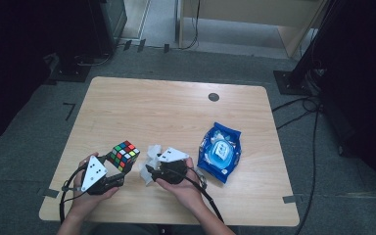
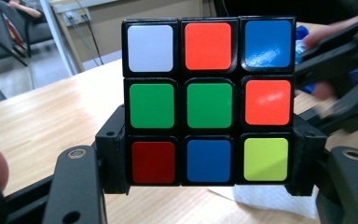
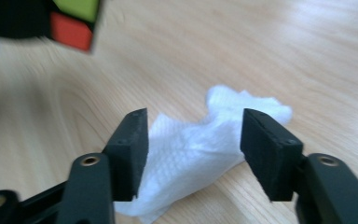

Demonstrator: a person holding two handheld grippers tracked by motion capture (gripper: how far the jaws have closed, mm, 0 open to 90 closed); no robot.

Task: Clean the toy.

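On the pale wooden table [image 1: 176, 107], the left gripper [image 2: 209, 186] clamps a rigid, slick Rubik's cube [image 2: 209, 100] by opposite faces, while the right gripper [image 3: 193, 154] gapes, empty, around a limp, featherlight wet wipe [image 3: 200, 149], best pinched at a bunched fold.

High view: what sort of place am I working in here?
Probably an office or lab set up for recording: a light wooden table on grey carpet, black stand bases with trailing cables beside it, and office chairs in the left gripper view.

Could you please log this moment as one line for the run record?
left gripper: shut on puzzle cube | right gripper: open over white tissue | wipes pack: untouched
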